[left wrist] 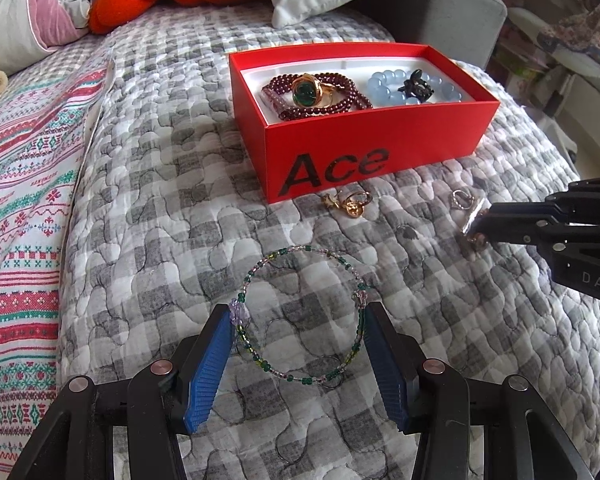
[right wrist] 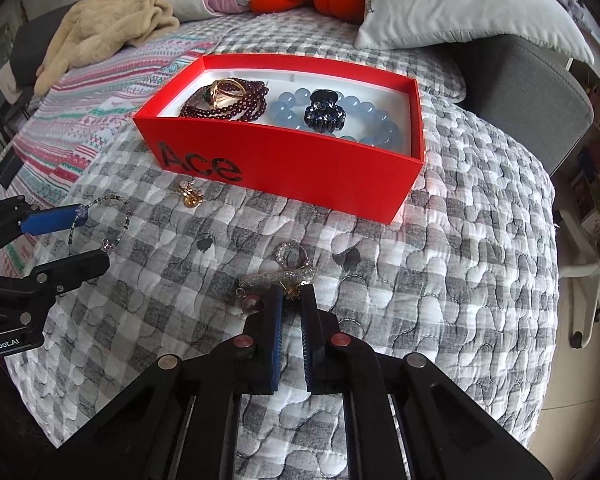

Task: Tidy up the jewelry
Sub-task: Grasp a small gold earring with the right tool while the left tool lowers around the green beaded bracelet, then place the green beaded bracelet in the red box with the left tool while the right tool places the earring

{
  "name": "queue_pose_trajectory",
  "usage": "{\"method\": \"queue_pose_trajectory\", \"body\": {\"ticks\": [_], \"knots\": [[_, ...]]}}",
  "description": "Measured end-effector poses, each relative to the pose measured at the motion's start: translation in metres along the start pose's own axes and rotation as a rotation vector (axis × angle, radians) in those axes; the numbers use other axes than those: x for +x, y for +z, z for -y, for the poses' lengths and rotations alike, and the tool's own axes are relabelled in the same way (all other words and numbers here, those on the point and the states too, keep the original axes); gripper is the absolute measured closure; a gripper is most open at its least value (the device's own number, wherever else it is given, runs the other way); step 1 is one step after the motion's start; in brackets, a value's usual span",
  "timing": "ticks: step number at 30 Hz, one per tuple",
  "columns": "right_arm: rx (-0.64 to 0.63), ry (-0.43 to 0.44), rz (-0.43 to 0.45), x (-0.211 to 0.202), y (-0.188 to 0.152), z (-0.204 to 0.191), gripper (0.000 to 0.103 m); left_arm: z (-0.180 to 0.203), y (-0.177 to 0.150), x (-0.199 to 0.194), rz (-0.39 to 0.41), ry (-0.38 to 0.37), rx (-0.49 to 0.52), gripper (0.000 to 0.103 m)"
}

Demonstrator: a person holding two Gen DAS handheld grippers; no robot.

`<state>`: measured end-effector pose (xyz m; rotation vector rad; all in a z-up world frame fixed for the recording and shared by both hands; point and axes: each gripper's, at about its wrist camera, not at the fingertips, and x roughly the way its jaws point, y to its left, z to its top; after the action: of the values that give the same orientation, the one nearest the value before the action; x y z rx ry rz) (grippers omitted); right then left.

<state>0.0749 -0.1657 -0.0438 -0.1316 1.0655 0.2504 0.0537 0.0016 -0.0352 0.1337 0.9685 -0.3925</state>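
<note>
left gripper (left wrist: 300, 312) low over quilt (left wrist: 160, 220), fingers spread wide either side of bead bracelet (left wrist: 300, 312) lying flat | right gripper (right wrist: 291, 294) reaching in from the right, tips narrowed around a small gold piece beside glitter clip (right wrist: 276, 277); firm grip unclear | red box (right wrist: 300, 160) behind, holding bracelets and claw clip (right wrist: 324, 114) | gold earrings (left wrist: 350, 202) before box

Soft daylight, faint shadows, sharp, fisheye-bent edges
</note>
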Motion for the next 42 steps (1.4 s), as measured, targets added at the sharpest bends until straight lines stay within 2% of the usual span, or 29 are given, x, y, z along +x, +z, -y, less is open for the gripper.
{"method": "queue_pose_trajectory", "body": {"ticks": [7,25,33,42], "knots": [[0.075,0.049,0.012,-0.014,-0.003,0.018,0.095,-0.006,0.003,-0.007,0.022,-0.001,-0.035,0.047],[0.197,0.105,0.154,-0.057,0.013,0.038,0.095,0.000,0.043,-0.015,0.118,-0.024,-0.124,0.047],[0.224,0.130,0.217,-0.055,0.032,0.041,0.095,0.005,0.066,0.000,0.172,-0.038,-0.131,0.047],[0.250,0.156,0.278,-0.040,0.053,0.042,0.094,0.003,0.089,0.015,0.237,0.003,-0.136,0.047]]}}
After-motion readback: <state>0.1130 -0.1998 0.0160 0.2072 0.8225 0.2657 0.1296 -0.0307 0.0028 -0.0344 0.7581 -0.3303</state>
